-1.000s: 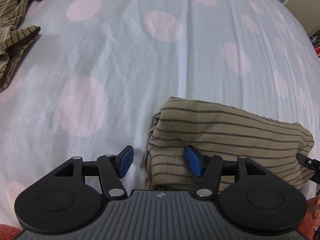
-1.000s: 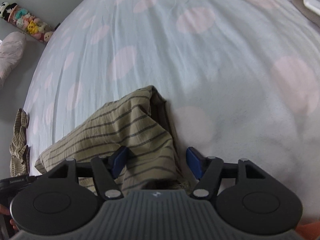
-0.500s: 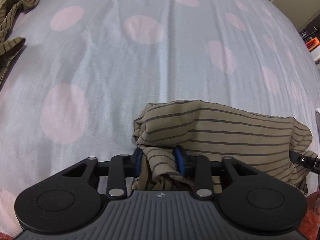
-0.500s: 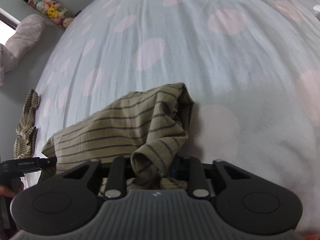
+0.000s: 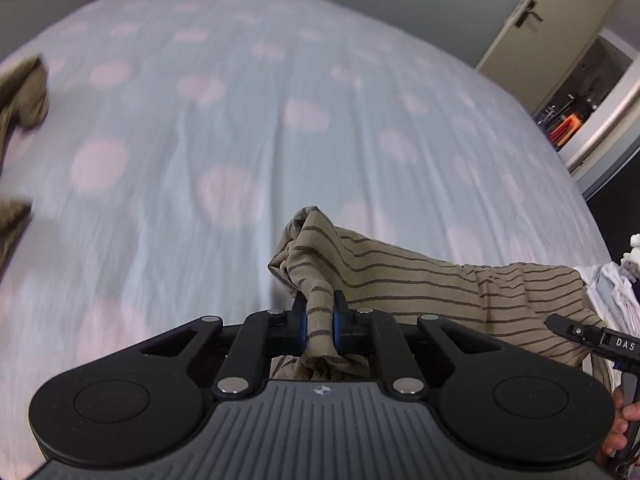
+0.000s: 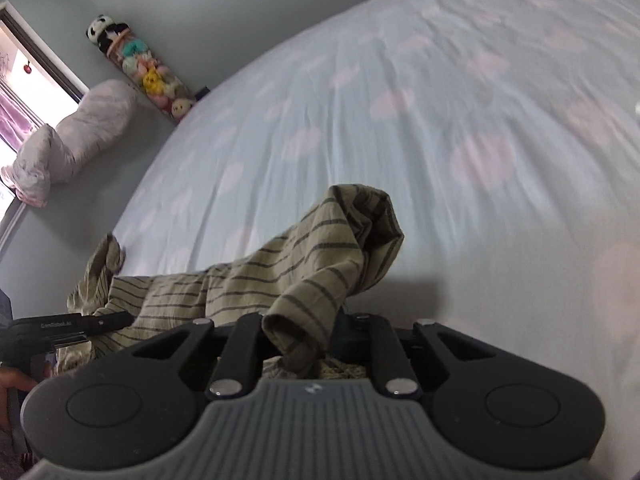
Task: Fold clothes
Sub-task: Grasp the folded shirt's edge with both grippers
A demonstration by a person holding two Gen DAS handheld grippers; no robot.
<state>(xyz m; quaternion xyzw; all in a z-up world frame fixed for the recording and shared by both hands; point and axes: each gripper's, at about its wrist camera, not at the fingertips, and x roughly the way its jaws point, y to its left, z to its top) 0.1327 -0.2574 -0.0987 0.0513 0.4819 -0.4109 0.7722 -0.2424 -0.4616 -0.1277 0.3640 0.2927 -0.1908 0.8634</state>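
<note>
Both claws have lifted the striped garment (image 5: 400, 284) off the bed (image 5: 200, 140), left claw (image 5: 320, 320) and right claw (image 6: 316, 336) each clamped on it.

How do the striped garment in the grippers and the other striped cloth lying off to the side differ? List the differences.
1. The striped garment is pinched at two corners by the left gripper and right gripper; the other striped cloth is held by nothing.
2. The garment's pinched corners stand up off the bedsheet; the cloth lies on it in a crumpled heap.
3. The garment is close to the camera; the cloth lies further off.

Both are tan with dark stripes.
</note>
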